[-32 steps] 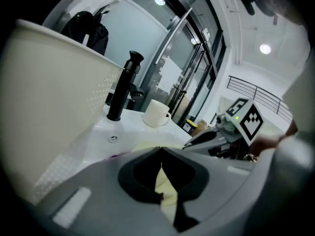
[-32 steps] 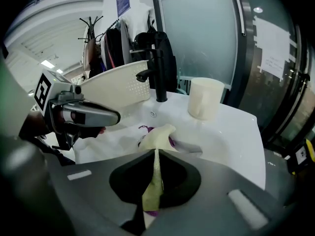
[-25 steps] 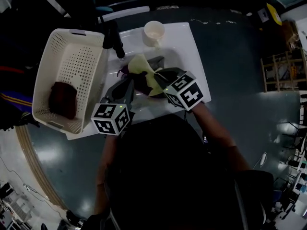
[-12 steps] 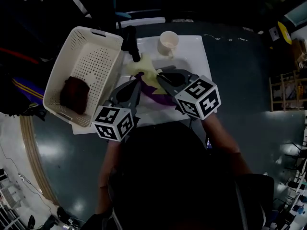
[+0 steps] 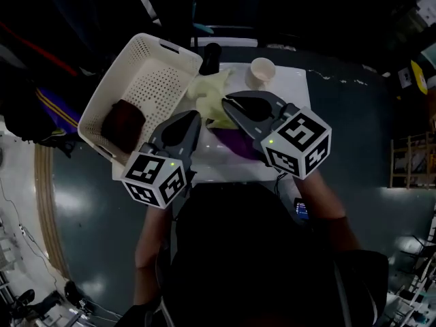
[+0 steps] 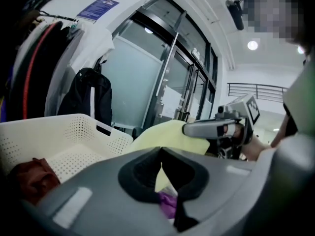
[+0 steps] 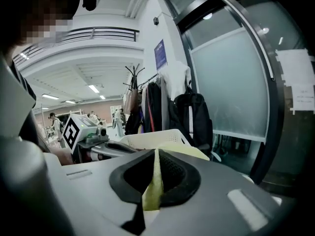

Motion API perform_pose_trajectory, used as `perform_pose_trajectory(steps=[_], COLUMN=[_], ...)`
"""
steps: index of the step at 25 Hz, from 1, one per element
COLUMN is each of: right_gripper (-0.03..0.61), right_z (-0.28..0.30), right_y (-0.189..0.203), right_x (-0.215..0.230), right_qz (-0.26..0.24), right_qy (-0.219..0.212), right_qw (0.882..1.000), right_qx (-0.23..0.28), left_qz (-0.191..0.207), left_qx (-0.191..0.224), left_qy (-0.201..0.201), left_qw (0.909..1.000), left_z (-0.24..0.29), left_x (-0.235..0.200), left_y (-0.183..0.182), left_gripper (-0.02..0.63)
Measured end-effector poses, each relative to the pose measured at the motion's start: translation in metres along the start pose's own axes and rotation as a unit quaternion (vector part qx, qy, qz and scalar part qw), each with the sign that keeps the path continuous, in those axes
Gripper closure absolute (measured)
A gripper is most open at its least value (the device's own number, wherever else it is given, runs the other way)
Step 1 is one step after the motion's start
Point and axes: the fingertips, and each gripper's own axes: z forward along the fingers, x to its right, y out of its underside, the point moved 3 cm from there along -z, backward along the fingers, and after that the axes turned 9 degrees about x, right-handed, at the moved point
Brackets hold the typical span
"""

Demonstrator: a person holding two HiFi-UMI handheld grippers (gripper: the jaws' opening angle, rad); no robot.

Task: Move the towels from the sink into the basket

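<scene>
The right gripper (image 5: 225, 105) is clamped tight on a fold of the yellow towel (image 5: 208, 90), which hangs just beside the right rim of the white basket (image 5: 146, 46), over the white counter (image 5: 225, 167). The left gripper (image 5: 196, 117) has its jaws closed as well, with the purple towel (image 5: 237, 143) caught low between them and trailing under the right gripper. A dark red towel (image 5: 122, 120) lies inside the basket
</scene>
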Motion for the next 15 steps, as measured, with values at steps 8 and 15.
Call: perform_pose_trajectory(steps=[8, 15], right_gripper=[0.575, 0.575], right_z=[0.044, 0.08], right_y=[-0.039, -0.057], right_x=[-0.02, -0.044], right_qz=[-0.033, -0.052], right_qy=[-0.054, -0.112], right_qw=[0.997, 0.989], right_qx=[0.045, 0.079], left_qz=[0.011, 0.013], left_qx=[0.022, 0.045], left_qy=[-0.061, -0.121], left_qw=[0.9978, 0.9916], left_z=[-0.033, -0.068], left_x=[-0.029, -0.051], left_y=[-0.02, -0.03], left_gripper=[0.609, 0.609])
